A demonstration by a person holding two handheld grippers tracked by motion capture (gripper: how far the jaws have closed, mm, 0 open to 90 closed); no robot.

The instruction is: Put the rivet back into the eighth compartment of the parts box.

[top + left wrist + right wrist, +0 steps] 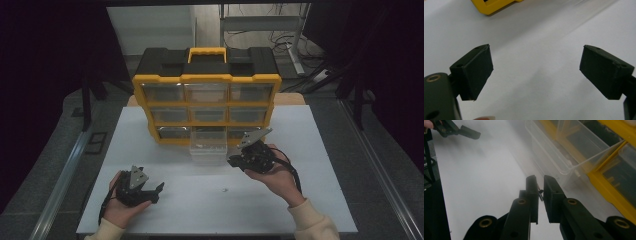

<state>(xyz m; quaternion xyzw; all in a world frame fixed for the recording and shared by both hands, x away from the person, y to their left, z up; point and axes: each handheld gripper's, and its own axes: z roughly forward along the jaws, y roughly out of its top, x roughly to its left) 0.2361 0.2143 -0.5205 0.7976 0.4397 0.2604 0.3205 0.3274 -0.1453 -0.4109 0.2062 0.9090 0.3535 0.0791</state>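
A white table (210, 210) stands in a dim room with dark surroundings, a grey floor and cables trailing behind it. At its far side sits a yellow and black organiser (206, 95) with rows of clear drawers; the bottom middle drawer (208, 145) is pulled out toward the person. The right gripper (235, 159) hovers just beside that drawer's front right corner, its jaws nearly together and pinching a small dark screw (540, 193). The left gripper (159, 190) rests low near the table's front left, well apart from the organiser, jaws spread wide over bare table. A tiny speck (225, 189) lies between the hands.
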